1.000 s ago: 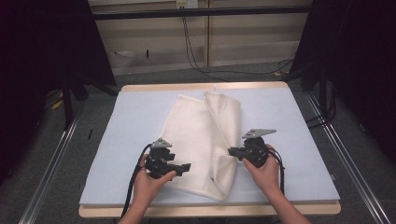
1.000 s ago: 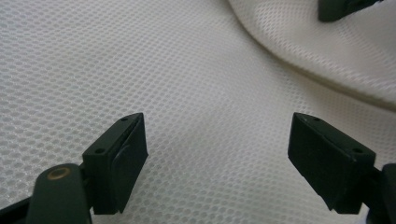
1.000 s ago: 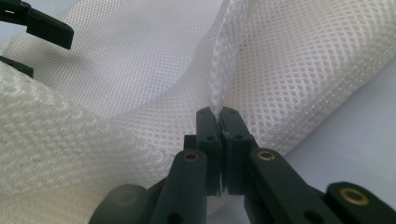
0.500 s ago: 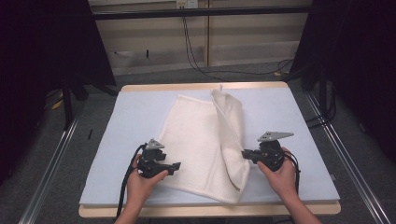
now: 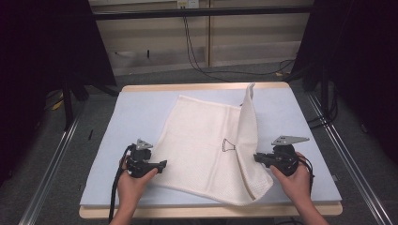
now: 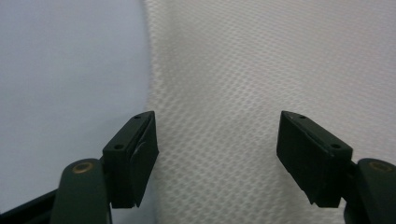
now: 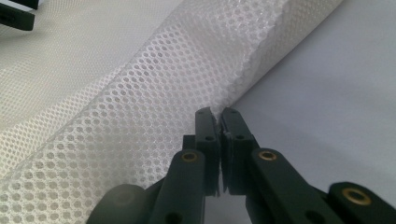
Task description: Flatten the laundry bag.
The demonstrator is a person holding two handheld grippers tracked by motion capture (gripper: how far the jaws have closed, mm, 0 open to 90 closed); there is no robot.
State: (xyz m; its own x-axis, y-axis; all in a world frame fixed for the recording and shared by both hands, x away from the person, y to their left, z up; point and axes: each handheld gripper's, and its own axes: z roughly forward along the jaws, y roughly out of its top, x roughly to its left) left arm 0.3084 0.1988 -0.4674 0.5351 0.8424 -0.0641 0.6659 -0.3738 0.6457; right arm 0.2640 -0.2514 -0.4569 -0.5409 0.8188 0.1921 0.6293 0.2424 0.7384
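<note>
Now a white mesh cloth [image 5: 211, 145] lies spread on the pale blue surface [image 5: 136, 117], toward its middle and near edge, with its right part raised in a long fold running from the far edge to the near right corner. The right gripper [image 5: 259, 158] has its fingers [image 7: 205, 135] clenched on the edge of that fold (the pinch is plain in the right gripper view). The left gripper [image 5: 162, 165] sits at the cloth's near left edge, its fingers [image 6: 133, 156] released and set wide over the mesh, having just narrowed a little.
</note>
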